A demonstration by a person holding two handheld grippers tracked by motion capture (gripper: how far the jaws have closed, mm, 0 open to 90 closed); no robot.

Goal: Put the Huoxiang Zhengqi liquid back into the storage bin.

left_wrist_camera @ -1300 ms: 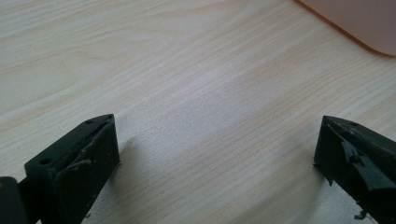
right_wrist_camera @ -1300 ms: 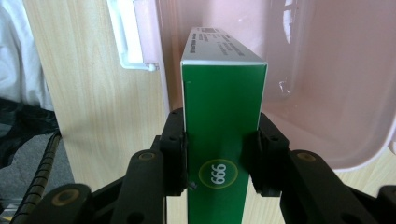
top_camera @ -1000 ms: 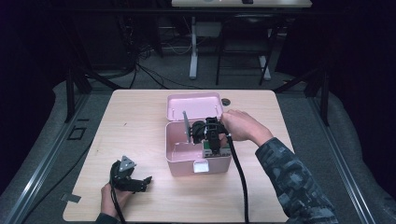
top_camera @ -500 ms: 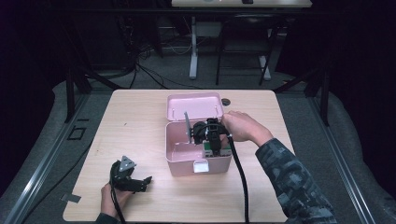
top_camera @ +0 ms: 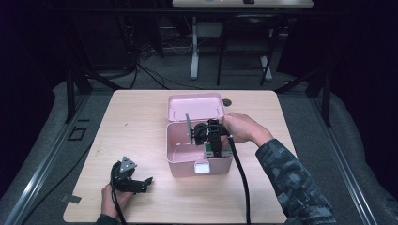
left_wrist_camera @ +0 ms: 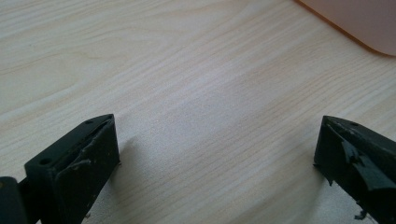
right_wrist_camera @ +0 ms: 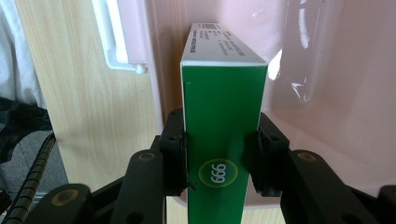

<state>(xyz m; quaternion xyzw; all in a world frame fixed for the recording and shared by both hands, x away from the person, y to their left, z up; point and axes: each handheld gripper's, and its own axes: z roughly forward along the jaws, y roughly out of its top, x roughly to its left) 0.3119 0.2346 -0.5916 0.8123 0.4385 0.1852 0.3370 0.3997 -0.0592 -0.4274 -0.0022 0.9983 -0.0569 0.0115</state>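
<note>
Low in the high view, my left gripper [top_camera: 141, 183] rests on the pale wooden counter [top_camera: 141, 122], unchanged over the last second, its fingers [left_wrist_camera: 74, 158] spread wide on nothing. My right gripper [top_camera: 213, 140] has barely shifted, at most a touch deeper into the open pink plastic storage box [top_camera: 187, 164] at frame centre, so I judge the placing nearly done. The right gripper view adds what the overhead hides: the fingers [right_wrist_camera: 175, 154] clamp a green and white cardboard carton [right_wrist_camera: 223, 126] marked 999, upright beside the box's wall. Beyond, the box's lid [top_camera: 195, 107] stands raised.
</note>
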